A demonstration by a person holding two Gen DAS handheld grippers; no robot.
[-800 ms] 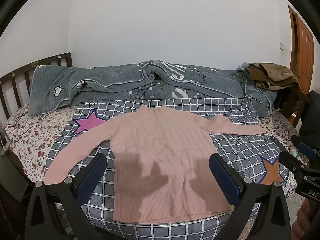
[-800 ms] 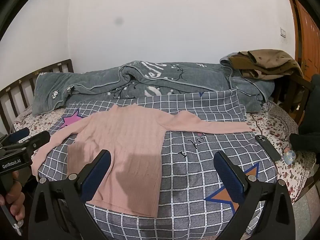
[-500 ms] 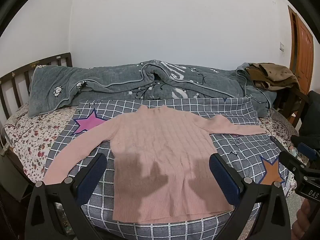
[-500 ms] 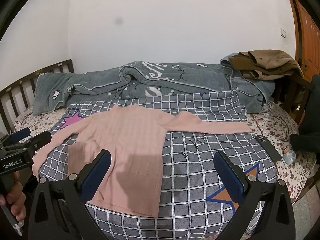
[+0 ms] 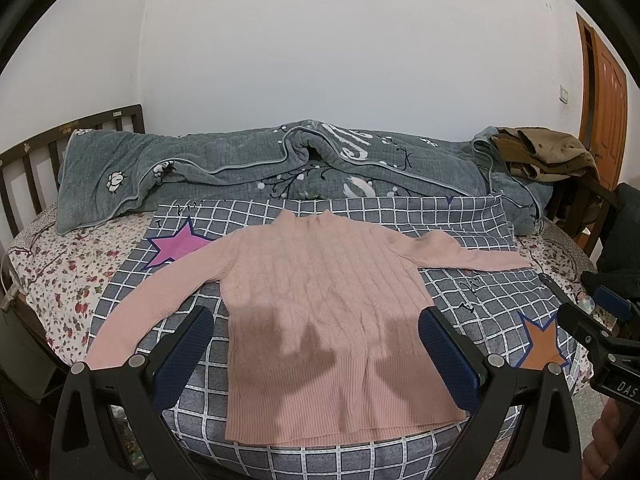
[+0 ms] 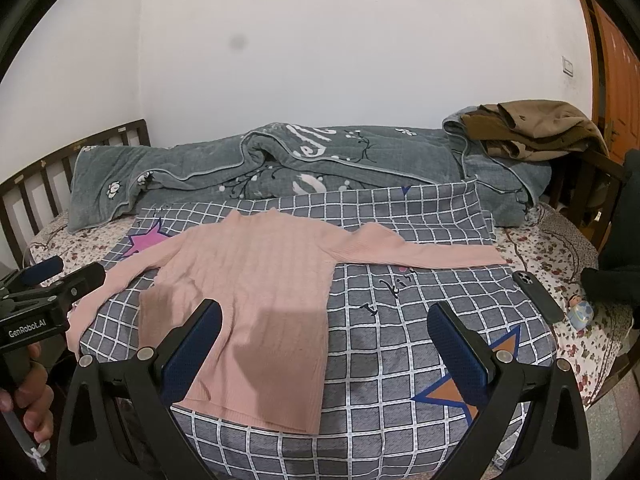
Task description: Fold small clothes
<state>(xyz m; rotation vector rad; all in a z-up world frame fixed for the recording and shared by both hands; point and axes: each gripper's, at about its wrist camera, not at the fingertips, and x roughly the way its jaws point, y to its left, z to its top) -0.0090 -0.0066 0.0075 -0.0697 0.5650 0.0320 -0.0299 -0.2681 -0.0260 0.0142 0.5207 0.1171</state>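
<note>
A pink knit sweater [image 5: 320,304] lies flat, front up, on a grey checked sheet [image 5: 480,296] on the bed, both sleeves spread out to the sides. It also shows in the right wrist view [image 6: 256,288]. My left gripper [image 5: 316,352] is open and empty, held above the sweater's lower hem. My right gripper [image 6: 324,344] is open and empty, above the sheet just right of the sweater's hem. Each gripper shows at the edge of the other's view.
A grey quilt [image 5: 280,172] is bunched along the back of the bed. Brown clothes [image 5: 540,152] are piled at the back right. A black phone [image 6: 536,296] and a small bottle [image 6: 580,312] lie at the right edge. A wooden headboard [image 5: 24,160] stands at the left.
Both views have shifted very slightly; the sweater and both grippers keep their places and stay open.
</note>
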